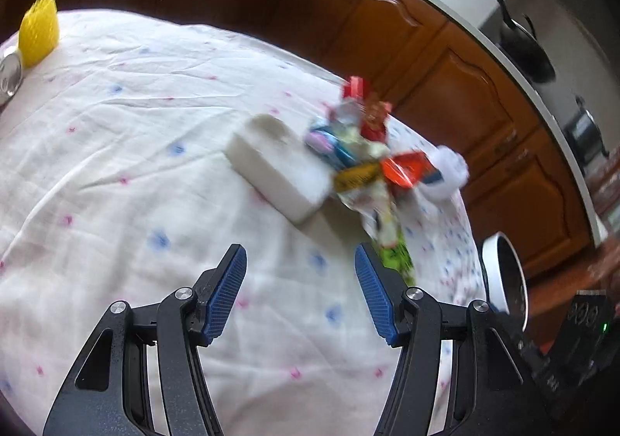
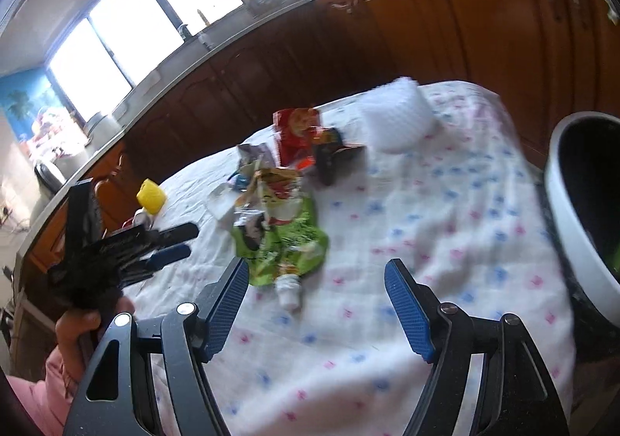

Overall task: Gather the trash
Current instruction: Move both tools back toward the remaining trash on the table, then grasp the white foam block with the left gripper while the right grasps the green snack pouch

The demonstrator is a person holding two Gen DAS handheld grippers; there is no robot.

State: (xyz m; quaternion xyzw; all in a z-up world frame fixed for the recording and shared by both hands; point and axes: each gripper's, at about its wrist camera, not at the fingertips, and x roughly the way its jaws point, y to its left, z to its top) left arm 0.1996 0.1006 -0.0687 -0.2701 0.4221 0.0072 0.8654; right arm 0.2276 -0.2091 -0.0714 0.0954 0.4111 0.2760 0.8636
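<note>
A heap of crumpled snack wrappers (image 1: 364, 149) lies on the white flowered tablecloth (image 1: 116, 165), with a green pouch (image 1: 395, 254) nearest my left gripper (image 1: 300, 261), which is open and empty just short of it. In the right wrist view the same heap (image 2: 286, 172) and green pouch (image 2: 286, 242) lie ahead of my right gripper (image 2: 317, 277), also open and empty. A white bin with a dark inside (image 2: 573, 227) stands at the table's right edge; it also shows in the left wrist view (image 1: 500, 273).
A white box (image 1: 279, 169) lies left of the heap. A crumpled white tissue (image 2: 399, 114) sits behind it. A yellow brush-like thing (image 1: 38, 29) and a metal lid (image 1: 9, 76) are at the far left. Brown cabinets run behind the table. The left gripper (image 2: 170, 246) shows at left.
</note>
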